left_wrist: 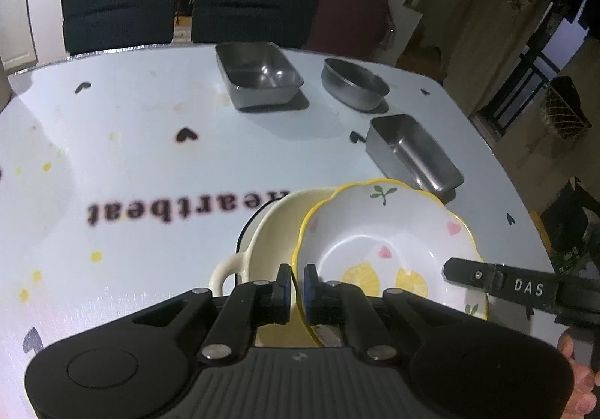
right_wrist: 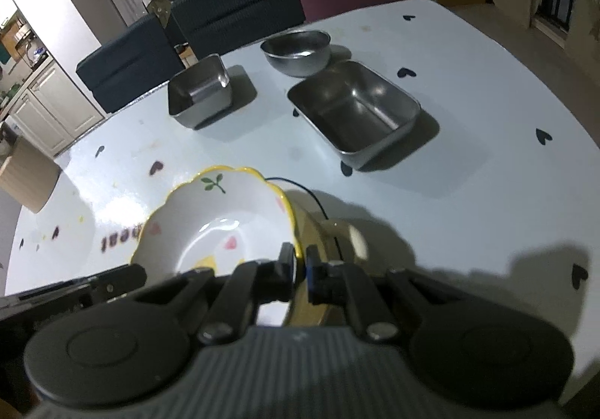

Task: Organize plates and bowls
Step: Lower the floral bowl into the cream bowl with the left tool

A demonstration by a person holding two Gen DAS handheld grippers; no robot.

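Together, left gripper [left_wrist: 297,282] and right gripper [right_wrist: 299,263] pinch scalloped plate [left_wrist: 390,231], cream dish's handle [left_wrist: 225,274] clear only leftward

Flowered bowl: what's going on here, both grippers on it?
Yes. A person holds a gripper in each hand, and both are clamped on the rim of the flowered bowl: the left gripper on one side, the right gripper on the opposite side. The bowl sits tilted over a cream dish with a handle, apparently going into it. Three steel containers, two rectangular and one round, stand untouched farther back on the table.
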